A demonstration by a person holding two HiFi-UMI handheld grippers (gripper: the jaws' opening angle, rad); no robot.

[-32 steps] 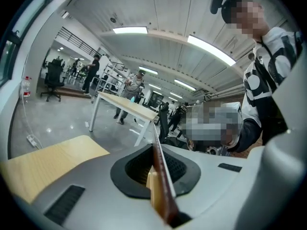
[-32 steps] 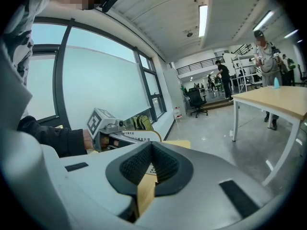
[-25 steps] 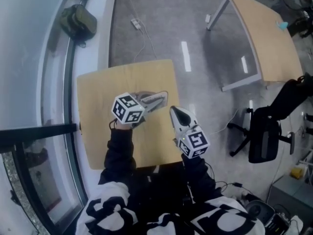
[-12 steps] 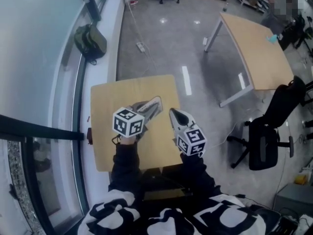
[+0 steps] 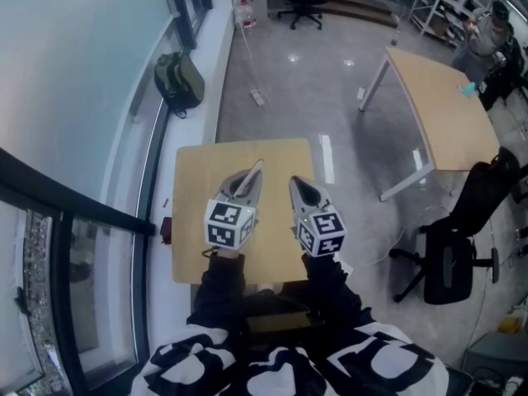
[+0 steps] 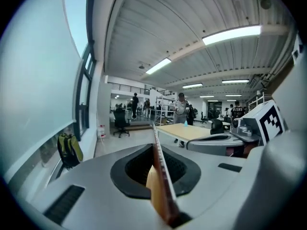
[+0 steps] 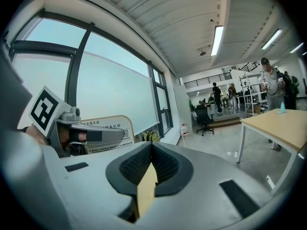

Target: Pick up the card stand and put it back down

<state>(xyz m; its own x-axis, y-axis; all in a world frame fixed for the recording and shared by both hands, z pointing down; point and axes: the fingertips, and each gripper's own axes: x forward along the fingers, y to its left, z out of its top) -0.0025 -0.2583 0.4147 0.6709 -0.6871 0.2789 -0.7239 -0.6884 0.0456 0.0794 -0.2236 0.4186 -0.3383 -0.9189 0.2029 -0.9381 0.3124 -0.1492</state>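
The card stand [image 5: 257, 168] is a thin clear sheet with a printed card, seen edge-on above the small wooden table [image 5: 194, 221]. My left gripper [image 5: 244, 181] is shut on its lower part and holds it upright. In the left gripper view the card stand [image 6: 160, 176] runs as a narrow strip between the closed jaws. My right gripper [image 5: 300, 188] hovers just to the right, shut and holding nothing. In the right gripper view the card stand [image 7: 108, 127] shows its printed face, clamped in the left gripper [image 7: 103, 137].
A green backpack [image 5: 180, 81] lies on the floor by the window wall at left. A larger wooden table [image 5: 445, 114] stands at the right, with a black office chair [image 5: 450, 258] near it. People stand far off in the hall.
The left gripper has turned the card stand from flat and angled right to upright and edge-on. The head view has tilted up, showing more floor. The right gripper has barely moved.
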